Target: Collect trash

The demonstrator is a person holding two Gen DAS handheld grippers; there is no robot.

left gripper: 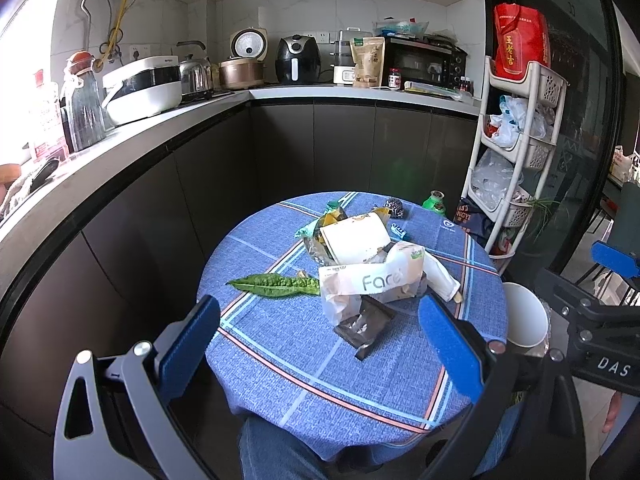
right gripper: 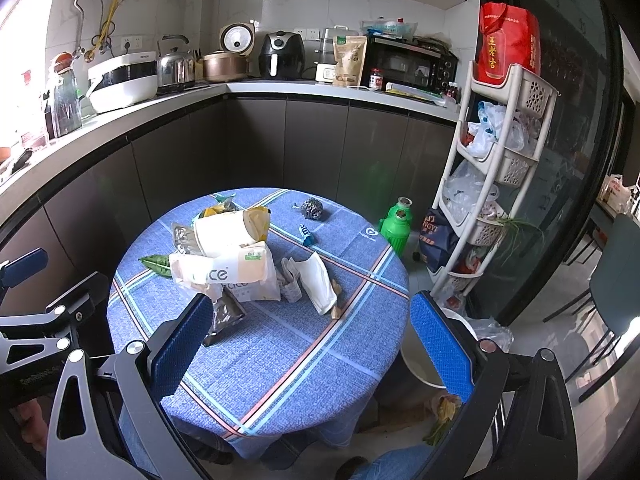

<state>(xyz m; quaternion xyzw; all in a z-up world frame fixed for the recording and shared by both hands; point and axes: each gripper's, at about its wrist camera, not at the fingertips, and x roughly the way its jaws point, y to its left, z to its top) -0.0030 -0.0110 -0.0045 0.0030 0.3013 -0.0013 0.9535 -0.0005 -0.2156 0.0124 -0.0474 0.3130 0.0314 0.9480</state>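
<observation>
A: Two tongs in view, both spread wide with nothing between the blue pads. The left tongs [left gripper: 316, 344] hang over the near edge of the round surface [left gripper: 280, 360]; the right tongs [right gripper: 308, 344] do the same from the right side.

B: Nearest trash?

A: A dark foil wrapper [left gripper: 364, 330], flat on the blue checked cloth, just ahead of the left tongs. It touches the heap behind it.

B: Heap contents?

A: A white tissue pack [left gripper: 372, 280] printed "Face", a cream paper bag [left gripper: 356, 240] lying on top, crumpled white paper [right gripper: 316, 280] to the right. A green leaf [left gripper: 276, 284] lies left of the pack, touching it (the right view shows only its tip).

B: Further back?

A: A steel scrubber [right gripper: 311, 208] and a small blue item [right gripper: 306, 235], both apart from the heap. A white bin [left gripper: 524, 316] stands on the floor just beside the surface's right edge; a green bottle [right gripper: 396, 228] stands beyond.
</observation>
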